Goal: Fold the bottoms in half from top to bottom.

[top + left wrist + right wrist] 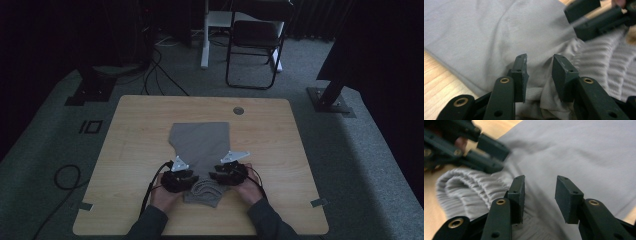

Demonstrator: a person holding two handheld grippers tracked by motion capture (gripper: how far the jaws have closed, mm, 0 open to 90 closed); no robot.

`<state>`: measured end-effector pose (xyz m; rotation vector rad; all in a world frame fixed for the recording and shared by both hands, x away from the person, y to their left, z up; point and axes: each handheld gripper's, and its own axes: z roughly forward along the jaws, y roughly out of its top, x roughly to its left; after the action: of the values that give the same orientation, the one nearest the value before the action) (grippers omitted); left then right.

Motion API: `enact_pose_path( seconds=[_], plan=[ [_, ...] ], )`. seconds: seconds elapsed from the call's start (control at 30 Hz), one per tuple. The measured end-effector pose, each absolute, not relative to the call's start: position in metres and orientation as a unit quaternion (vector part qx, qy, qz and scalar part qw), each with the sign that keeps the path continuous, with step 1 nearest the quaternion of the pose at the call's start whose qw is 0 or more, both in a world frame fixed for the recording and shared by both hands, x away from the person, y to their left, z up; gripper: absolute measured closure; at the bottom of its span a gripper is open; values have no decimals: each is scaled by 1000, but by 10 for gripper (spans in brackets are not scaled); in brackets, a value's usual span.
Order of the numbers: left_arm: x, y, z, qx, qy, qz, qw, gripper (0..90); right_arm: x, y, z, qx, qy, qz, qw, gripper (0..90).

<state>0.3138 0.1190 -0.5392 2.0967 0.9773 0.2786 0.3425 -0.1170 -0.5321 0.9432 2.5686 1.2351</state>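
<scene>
A grey garment [200,142] lies flat on the wooden table [135,125], its ribbed elastic waistband [204,192] bunched at the near end. My left gripper [189,179] sits at the waistband's left side. In the left gripper view it [539,62] is open, with a loose fold of cloth [541,100] low between the jaws and not pinched. My right gripper [217,176] sits at the waistband's right side. In the right gripper view it [540,185] is open over smooth fabric [586,152], beside the gathered waistband [469,187]. Each gripper view shows the other gripper close by.
A round cable hole [238,110] sits near the table's far edge. Bare wood surrounds the garment on both sides. A dark chair [255,45] and a white desk leg [204,35] stand beyond the table. Cables [67,177] lie on the floor at the left.
</scene>
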Motion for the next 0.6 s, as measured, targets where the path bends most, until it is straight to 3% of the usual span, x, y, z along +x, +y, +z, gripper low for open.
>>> enact_pose_path(
  seconds=[0.23,0.5,0.6],
  plan=[
    [315,119,-536,818,400,122,396,647,321,-118,-540,296,866,400,54,595],
    [305,112,-548,829,400,112,373,637,318,-117,-543,278,880,386,3,619],
    [301,112,-548,830,398,112,374,636,316,-117,-543,272,881,387,7,589]
  ],
)
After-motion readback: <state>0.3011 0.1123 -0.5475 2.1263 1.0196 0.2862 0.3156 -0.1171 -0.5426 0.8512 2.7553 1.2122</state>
